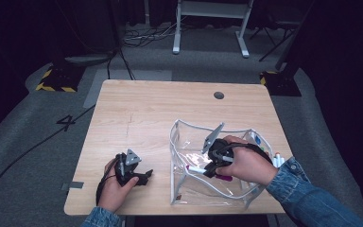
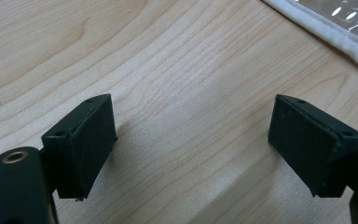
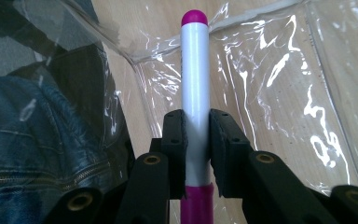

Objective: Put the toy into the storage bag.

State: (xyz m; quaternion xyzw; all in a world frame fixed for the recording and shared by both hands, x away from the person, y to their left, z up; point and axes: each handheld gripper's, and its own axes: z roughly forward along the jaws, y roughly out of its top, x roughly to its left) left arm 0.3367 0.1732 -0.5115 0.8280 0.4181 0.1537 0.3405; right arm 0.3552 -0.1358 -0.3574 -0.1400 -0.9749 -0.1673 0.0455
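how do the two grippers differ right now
The left gripper has its jaws wide apart with nothing between them; the right gripper is shut on a white marker with magenta ends. The left gripper sits over bare table; the right gripper is down inside the clear pouch. Both have black padded jaws.

Light wooden table, rounded corners, 1 dark round grommet near far edge. Grey carpet floor, marked with a black "4". Black cables run across floor behind table. 2 yellow-and-black striped bases at far left and far right. White frame legs stand beyond. Dark curtains around; light dim, falls mostly on tabletop.
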